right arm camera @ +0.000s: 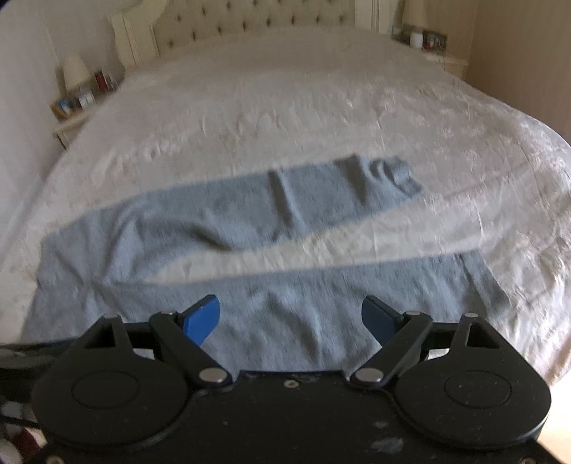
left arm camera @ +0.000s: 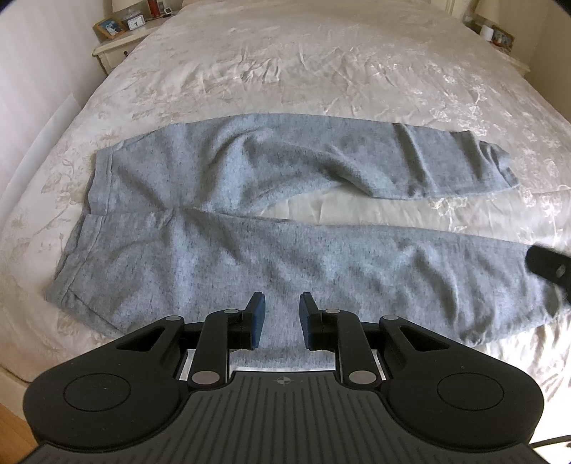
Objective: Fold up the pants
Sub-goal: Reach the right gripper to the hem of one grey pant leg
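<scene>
Grey sweatpants (left arm camera: 249, 221) lie flat across the bed, waistband at the left and both legs running to the right with a gap between them. My left gripper (left arm camera: 282, 299) hovers over the near leg close to the seat, its blue pads apart with nothing pinched. In the right wrist view my right gripper (right arm camera: 289, 303) stands wide open above the lower part of the near leg of the sweatpants (right arm camera: 285, 332). Its dark, blurred tip also shows at the right edge of the left wrist view, the right gripper (left arm camera: 546, 271) by the near cuff. The far leg's cuff (right arm camera: 396, 175) is rumpled.
The bed has a cream floral bedspread (left arm camera: 285, 71) and a tufted headboard (right arm camera: 249, 21). A nightstand (left arm camera: 114, 46) with frames and a clock stands at the back left, another nightstand (left arm camera: 499, 39) at the back right. Wooden floor (left arm camera: 10, 428) shows below the bed's near edge.
</scene>
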### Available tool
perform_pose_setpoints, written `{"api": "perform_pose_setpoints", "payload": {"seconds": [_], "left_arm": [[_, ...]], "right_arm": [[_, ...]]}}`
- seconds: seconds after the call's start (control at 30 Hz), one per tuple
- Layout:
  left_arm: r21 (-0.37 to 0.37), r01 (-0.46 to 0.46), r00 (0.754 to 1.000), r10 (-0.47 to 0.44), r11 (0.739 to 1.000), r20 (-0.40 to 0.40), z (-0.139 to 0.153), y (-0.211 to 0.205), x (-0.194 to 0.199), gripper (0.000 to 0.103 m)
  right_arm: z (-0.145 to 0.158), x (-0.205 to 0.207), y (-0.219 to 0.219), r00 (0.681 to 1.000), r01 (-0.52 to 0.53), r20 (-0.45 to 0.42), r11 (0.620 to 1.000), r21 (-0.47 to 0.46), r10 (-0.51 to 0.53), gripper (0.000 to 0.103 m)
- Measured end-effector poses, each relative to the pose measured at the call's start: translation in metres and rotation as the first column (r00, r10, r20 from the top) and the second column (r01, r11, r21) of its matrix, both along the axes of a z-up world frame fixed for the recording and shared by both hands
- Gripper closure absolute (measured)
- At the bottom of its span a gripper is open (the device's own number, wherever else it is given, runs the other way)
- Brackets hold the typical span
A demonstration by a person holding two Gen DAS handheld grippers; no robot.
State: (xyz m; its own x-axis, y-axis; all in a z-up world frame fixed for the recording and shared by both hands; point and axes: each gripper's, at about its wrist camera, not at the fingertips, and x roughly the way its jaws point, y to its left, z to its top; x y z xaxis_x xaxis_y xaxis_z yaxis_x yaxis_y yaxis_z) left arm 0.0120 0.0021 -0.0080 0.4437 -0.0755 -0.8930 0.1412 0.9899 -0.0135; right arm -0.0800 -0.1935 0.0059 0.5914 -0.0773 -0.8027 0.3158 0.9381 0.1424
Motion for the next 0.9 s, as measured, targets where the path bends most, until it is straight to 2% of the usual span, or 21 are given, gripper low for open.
{"api": "perform_pose_setpoints", "payload": {"seconds": [0.17, 0.27, 0.4, 0.57, 0.6, 0.7, 0.77, 0.9], "left_arm": [[0.017, 0.001, 1.000, -0.001, 1.000, 0.008, 0.002, -0.007, 0.009, 0.082], [0.031, 0.001, 1.000, -0.001, 1.000, 0.003, 0.001, -0.017, 0.018, 0.082], [0.055, -0.002, 1.000, 0.003, 0.998, -0.004, -0.004, -0.035, 0.030, 0.082], [0.085, -0.008, 0.999, 0.011, 0.996, -0.030, -0.011, -0.065, 0.048, 0.082], [0.094, -0.010, 0.999, 0.014, 0.996, -0.043, -0.013, -0.072, 0.052, 0.082], [0.105, -0.026, 0.997, 0.034, 0.994, -0.076, -0.017, -0.089, 0.065, 0.082], [0.115, -0.043, 0.994, 0.054, 0.992, -0.095, -0.020, -0.101, 0.075, 0.082], [0.121, -0.083, 0.992, 0.093, 0.989, -0.080, -0.016, -0.120, 0.094, 0.082]], "right_arm": [[0.009, 0.001, -0.013, 0.993, 0.024, 0.112, 1.000, -0.003, -0.023, 0.007], [0.008, 0.006, -0.023, 0.991, 0.013, 0.135, 1.000, -0.014, -0.011, 0.003], [-0.003, 0.023, -0.043, 0.995, 0.016, 0.101, 0.998, -0.061, -0.010, 0.000], [-0.030, 0.055, -0.086, 1.000, -0.026, -0.009, 0.998, -0.060, 0.025, 0.001], [-0.037, 0.061, -0.095, 0.999, -0.042, -0.035, 0.998, -0.041, 0.040, 0.004], [-0.059, 0.083, -0.130, 0.993, -0.056, -0.105, 0.998, 0.017, 0.057, 0.023], [-0.073, 0.098, -0.151, 0.988, -0.075, -0.136, 0.997, 0.030, 0.078, 0.025], [-0.094, 0.136, -0.189, 0.975, -0.145, -0.169, 0.989, 0.015, 0.146, 0.039]]}}
